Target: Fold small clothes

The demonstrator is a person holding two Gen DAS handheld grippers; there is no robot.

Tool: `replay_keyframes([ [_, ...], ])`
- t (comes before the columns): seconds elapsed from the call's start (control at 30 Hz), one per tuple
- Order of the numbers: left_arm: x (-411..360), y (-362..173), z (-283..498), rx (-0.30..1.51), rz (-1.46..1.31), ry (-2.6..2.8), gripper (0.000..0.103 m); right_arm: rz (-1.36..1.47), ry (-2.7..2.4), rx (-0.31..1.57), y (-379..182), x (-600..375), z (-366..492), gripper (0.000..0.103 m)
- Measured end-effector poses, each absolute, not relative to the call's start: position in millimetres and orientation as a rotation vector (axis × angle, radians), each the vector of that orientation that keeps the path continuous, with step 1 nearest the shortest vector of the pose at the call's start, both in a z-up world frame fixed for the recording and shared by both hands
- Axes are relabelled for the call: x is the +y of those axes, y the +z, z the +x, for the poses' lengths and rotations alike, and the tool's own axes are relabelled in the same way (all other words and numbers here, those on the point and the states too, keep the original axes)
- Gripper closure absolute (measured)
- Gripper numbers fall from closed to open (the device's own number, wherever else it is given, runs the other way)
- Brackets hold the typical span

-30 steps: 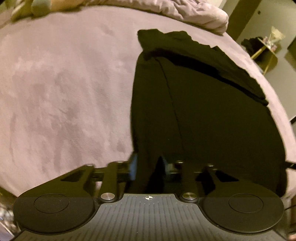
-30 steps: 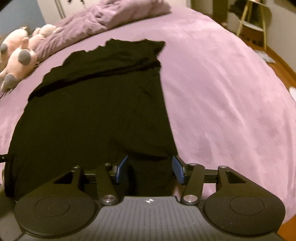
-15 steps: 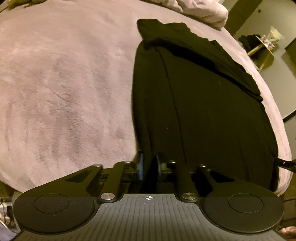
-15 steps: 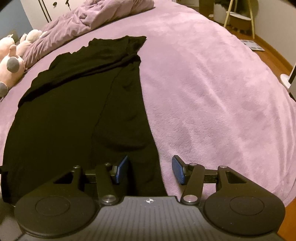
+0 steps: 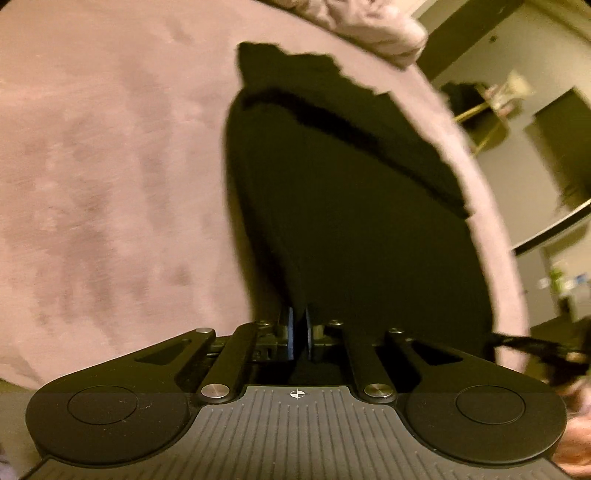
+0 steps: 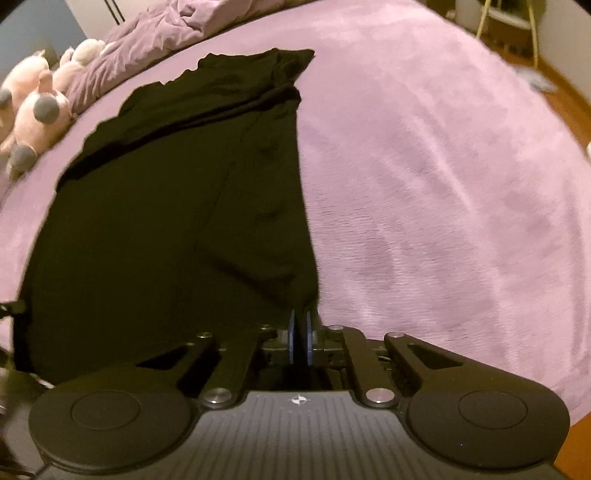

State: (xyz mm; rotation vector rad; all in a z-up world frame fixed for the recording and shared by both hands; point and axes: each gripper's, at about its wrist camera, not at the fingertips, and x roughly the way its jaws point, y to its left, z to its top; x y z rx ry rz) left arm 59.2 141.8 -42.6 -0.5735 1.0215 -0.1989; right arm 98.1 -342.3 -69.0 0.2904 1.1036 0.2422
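A black garment (image 5: 351, 206) lies spread on the pink-purple bed cover (image 5: 110, 166), its sleeves folded across the far end. My left gripper (image 5: 298, 334) is shut on the garment's near left corner. In the right wrist view the same garment (image 6: 177, 206) lies to the left, and my right gripper (image 6: 300, 338) is shut on its near right corner. The near hem between the two grippers is hidden behind the gripper bodies.
A bunched purple duvet (image 6: 166, 26) lies at the far end of the bed. Pink plush toys (image 6: 33, 110) sit at the far left edge. A stand with yellow legs (image 6: 509, 22) and wooden floor (image 6: 569, 107) lie beyond the bed's right side.
Both grippers have closed on the garment's near corners; the right was wide open half a second ago, the left partly open. Both views are now blurred by motion.
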Motion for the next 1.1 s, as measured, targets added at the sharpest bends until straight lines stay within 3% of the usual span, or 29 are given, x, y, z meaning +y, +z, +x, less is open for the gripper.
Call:
replay_keyframes([
  [0.2, 148, -13, 93, 0.906, -0.698, -0.251, 0.095, 0.631, 0.346, 1.038, -51, -354, 132, 0.098],
  [0.5, 186, -10, 175, 0.741, -0.893, 0.007, 0.096, 0.799, 0.219, 0.864, -45, -341, 227, 0.097],
  [0.53, 189, -12, 179, 0.735, -0.892, 0.035, 0.095, 0.770, 0.170, 0.845, -46, -339, 234, 0.092],
  [0.63, 184, -12, 184, 0.754, -0.775, 0.035, 0.083, 0.613, 0.119, 0.791, -36, -331, 235, 0.090],
  [0.73, 185, -25, 176, 0.827, -0.723, -0.008, 0.074, 0.488, 0.174, 0.789, -28, -325, 224, 0.075],
  [0.83, 184, -41, 162, 0.887, -0.719, -0.030, 0.064, 0.436, 0.245, 0.828, -29, -323, 210, 0.068],
  [0.97, 180, -62, 153, 0.942, -0.773, -0.060, 0.063, 0.522, 0.306, 0.911, -41, -325, 194, 0.062],
  [1.1, 174, -71, 156, 0.952, -0.801, -0.082, 0.068, 0.533, 0.282, 0.929, -52, -323, 192, 0.062],
])
